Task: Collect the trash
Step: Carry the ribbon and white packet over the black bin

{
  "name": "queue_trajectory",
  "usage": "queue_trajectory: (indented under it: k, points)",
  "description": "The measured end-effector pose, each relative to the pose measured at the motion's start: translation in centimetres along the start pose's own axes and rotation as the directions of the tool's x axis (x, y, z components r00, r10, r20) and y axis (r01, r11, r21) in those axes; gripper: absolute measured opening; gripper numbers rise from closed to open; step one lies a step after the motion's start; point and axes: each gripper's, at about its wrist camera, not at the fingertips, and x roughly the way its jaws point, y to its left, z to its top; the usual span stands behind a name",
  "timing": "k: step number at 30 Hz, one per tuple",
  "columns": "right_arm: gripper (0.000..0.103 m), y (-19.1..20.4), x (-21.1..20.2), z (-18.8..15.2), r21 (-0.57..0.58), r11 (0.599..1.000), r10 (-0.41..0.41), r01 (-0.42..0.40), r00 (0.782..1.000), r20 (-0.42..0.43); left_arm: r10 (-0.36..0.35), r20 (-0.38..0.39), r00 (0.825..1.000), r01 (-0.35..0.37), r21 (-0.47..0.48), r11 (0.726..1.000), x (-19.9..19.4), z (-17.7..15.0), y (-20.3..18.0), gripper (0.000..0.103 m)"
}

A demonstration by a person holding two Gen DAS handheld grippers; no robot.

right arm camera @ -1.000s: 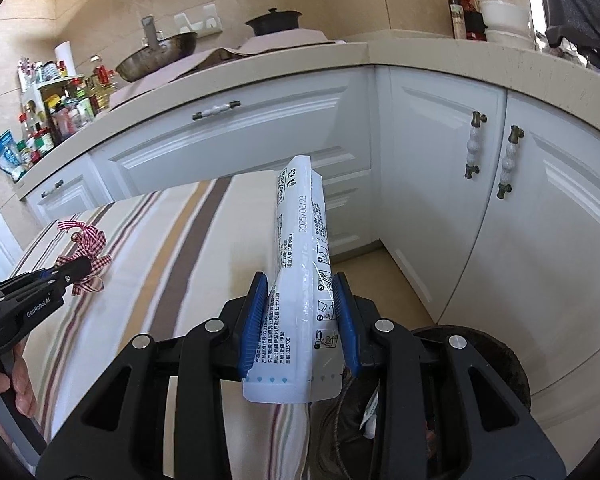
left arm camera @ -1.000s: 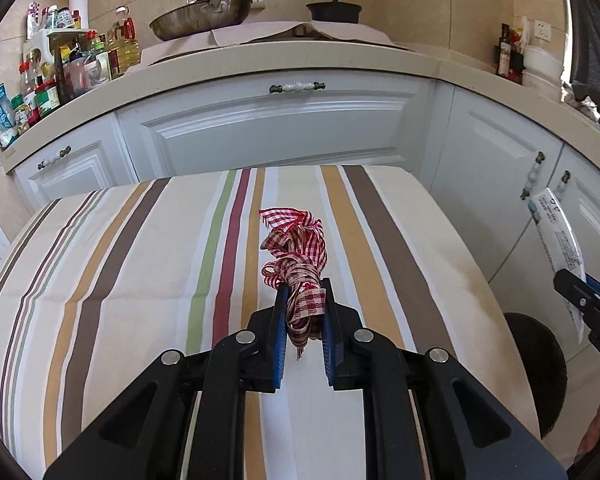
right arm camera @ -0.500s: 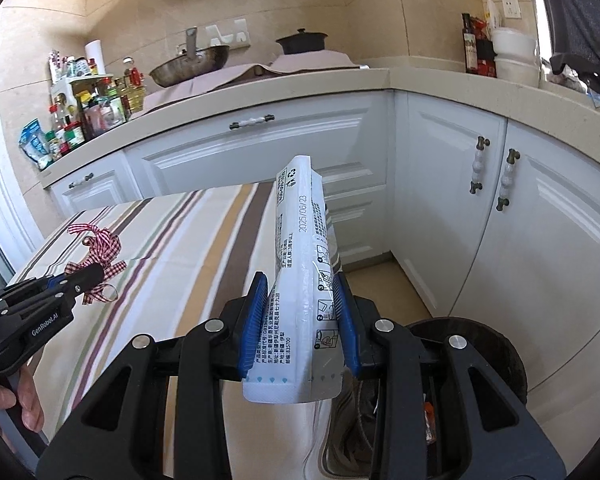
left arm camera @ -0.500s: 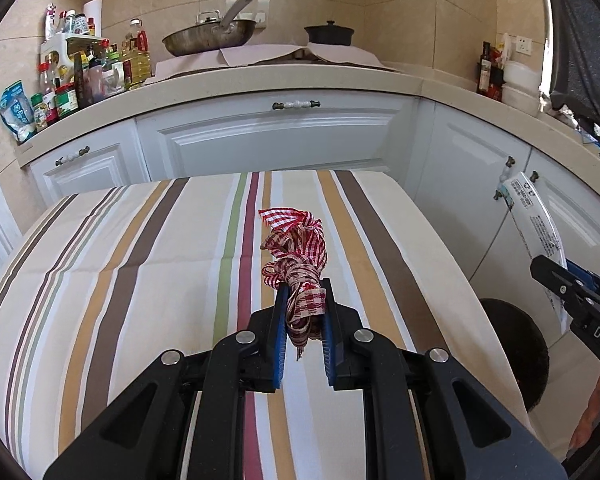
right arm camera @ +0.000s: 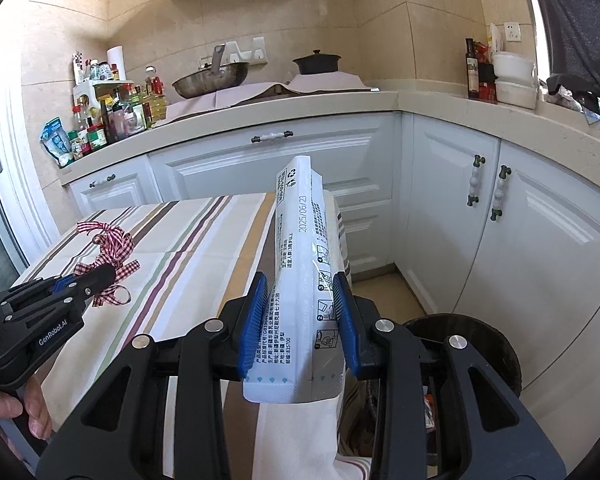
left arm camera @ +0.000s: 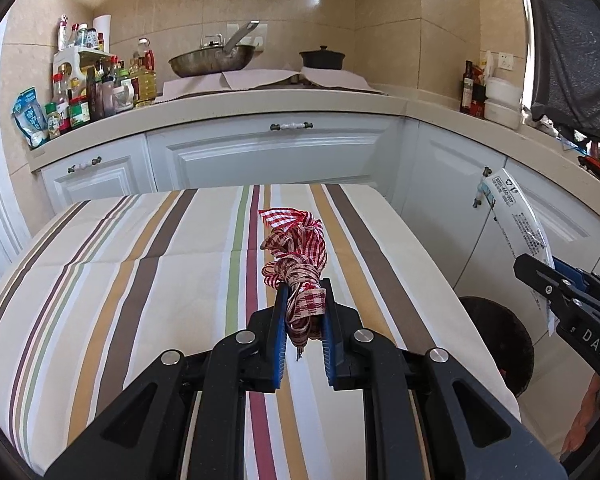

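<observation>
Our left tongs [left arm camera: 303, 312] pinch the gingham ribbon [left arm camera: 296, 248] above the striped counter [left arm camera: 140, 264]; our right tongs [right arm camera: 299, 312] clamp the white wrapper [right arm camera: 300, 264] beside the bin [right arm camera: 480, 344]. Loose ribbon tails could slip or miss it.

Both wrist views face kitchen cabinets [left arm camera: 284, 152], sharing striped table [right arm camera: 188, 240]
</observation>
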Motion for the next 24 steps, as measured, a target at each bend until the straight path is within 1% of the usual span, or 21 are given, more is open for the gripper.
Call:
queue_trajectory:
  k: [14,20,24]
  points:
    - [0.033,1.1,-1.7,-1.0,-0.025,1.0,0.008,-0.007,1.0,0.01,-0.003,0.015,1.0,0.003,-0.004,1.0,-1.3,-1.1,0.4,0.016]
    - [0.033,0.0,-2.6,-0.9,-0.012,1.0,-0.021,0.021,1.0,0.022,-0.005,0.037,0.999,0.005,0.002,1.0,-2.1,-1.3,0.1,0.016]
    - [0.033,-0.9,-3.0,-1.0,0.002,0.999,-0.046,0.046,0.999,0.027,-0.034,0.045,0.998,0.034,0.011,0.999,-2.4,-1.1,-0.9,0.016]
